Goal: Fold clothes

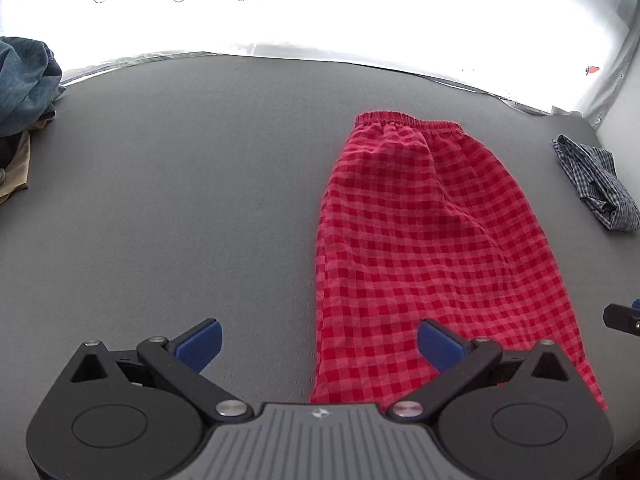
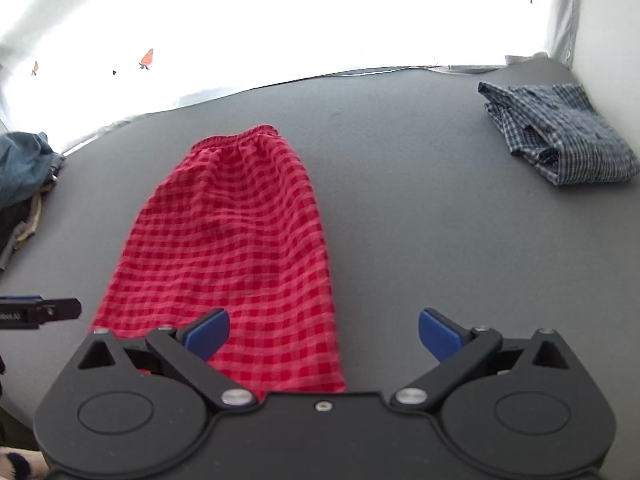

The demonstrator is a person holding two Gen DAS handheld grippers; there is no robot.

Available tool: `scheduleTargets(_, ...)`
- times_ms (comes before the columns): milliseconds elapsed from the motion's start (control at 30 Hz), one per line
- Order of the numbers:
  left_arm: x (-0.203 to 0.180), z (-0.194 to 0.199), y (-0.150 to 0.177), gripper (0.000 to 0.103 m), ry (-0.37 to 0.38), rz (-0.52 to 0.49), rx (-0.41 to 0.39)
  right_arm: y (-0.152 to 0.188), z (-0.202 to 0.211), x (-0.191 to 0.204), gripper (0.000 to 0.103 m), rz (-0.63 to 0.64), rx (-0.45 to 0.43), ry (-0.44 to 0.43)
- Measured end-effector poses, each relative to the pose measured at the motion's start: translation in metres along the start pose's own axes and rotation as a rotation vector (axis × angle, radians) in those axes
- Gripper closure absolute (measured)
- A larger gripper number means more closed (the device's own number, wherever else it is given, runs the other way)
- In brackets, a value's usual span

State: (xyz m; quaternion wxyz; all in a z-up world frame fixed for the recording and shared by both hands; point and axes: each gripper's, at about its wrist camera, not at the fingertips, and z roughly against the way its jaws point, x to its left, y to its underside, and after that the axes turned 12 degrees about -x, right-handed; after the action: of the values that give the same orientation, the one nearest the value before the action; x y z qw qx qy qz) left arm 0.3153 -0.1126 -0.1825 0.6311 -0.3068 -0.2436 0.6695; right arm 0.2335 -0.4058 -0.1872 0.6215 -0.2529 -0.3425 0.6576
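Observation:
A red checked garment with an elastic waistband at its far end lies flat and lengthwise on the grey surface. It also shows in the right wrist view. My left gripper is open and empty, hovering over the garment's near left edge. My right gripper is open and empty, over the garment's near right edge. Each gripper's tip shows at the edge of the other's view: the right gripper and the left gripper.
A folded blue plaid garment lies at the far right, also in the left wrist view. A heap of blue and tan clothes sits at the far left. A bright white carrot-print curtain hangs behind the surface.

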Motion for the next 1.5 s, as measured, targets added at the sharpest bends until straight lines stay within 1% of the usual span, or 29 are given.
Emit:
scheduleTargets(67, -0.003, -0.014, -0.013, 0.000, 0.007, -0.020, -0.017, -0.007, -0.013, 0.008, 0.001, 0.093, -0.012, 0.040)
scheduleTargets(100, -0.005, -0.024, -0.022, 0.000, 0.008, -0.033, -0.025, -0.011, -0.020, 0.010, 0.001, 0.121, -0.016, 0.044)
scheduleTargets(267, -0.012, -0.075, -0.060, 0.000, 0.007, -0.094, -0.049, -0.041, -0.065, 0.018, 0.001, 0.172, -0.033, 0.026)
scheduleTargets(433, -0.028, -0.122, -0.085, 0.000, 0.039, -0.148, -0.087, -0.069, -0.130, 0.038, 0.001, 0.239, -0.063, 0.056)
scheduleTargets(467, -0.031, -0.132, -0.088, 0.000, 0.044, -0.164, -0.090, -0.072, -0.144, 0.041, 0.001, 0.239, -0.063, 0.056)
scheduleTargets(567, -0.036, -0.161, -0.093, 0.000, 0.050, -0.176, -0.061, -0.080, -0.182, 0.044, 0.000, 0.208, -0.045, 0.052)
scheduleTargets(700, -0.029, -0.186, -0.091, 0.000, 0.064, -0.104, -0.002, -0.080, -0.215, 0.044, 0.000, 0.212, -0.034, 0.050)
scheduleTargets(767, -0.032, -0.188, -0.087, 0.000, 0.055, -0.140, -0.031, -0.079, -0.222, 0.040, 0.000, 0.234, -0.028, 0.077)
scheduleTargets(833, -0.035, -0.189, -0.083, 0.000, 0.044, -0.189, -0.046, -0.082, -0.223, 0.030, 0.000, 0.211, -0.030, 0.083)
scheduleTargets(867, -0.035, -0.189, -0.083, 0.000, 0.044, -0.187, -0.054, -0.085, -0.222, 0.024, 0.000, 0.185, -0.023, 0.082)
scheduleTargets(967, -0.031, -0.188, -0.086, 0.000, 0.051, -0.148, -0.047, -0.091, -0.218, 0.005, 0.000, 0.127, -0.004, 0.072)
scheduleTargets(1033, -0.026, -0.184, -0.090, 0.000, 0.060, -0.100, -0.025, -0.093, -0.208, -0.003, 0.000, 0.128, -0.007, 0.074)
scheduleTargets(1133, -0.013, -0.163, -0.092, 0.000, 0.098, -0.012, -0.031, -0.093, -0.187, -0.009, 0.000, 0.106, -0.009, 0.056)
scheduleTargets(1167, -0.010, -0.154, -0.091, 0.000, 0.105, 0.000, -0.036, -0.091, -0.179, -0.010, 0.000, 0.095, -0.010, 0.043)
scheduleTargets(1233, -0.006, -0.132, -0.085, 0.000, 0.104, 0.001, -0.045, -0.083, -0.158, -0.011, 0.000, 0.065, -0.011, 0.013)
scheduleTargets(1333, -0.001, -0.096, -0.066, 0.000, 0.082, -0.018, -0.054, -0.062, -0.124, -0.011, 0.000, 0.016, 0.001, -0.019)
scheduleTargets(1500, 0.012, -0.042, -0.015, 0.000, 0.094, 0.011, 0.001, -0.015, -0.080, -0.009, 0.000, -0.017, 0.042, -0.034)
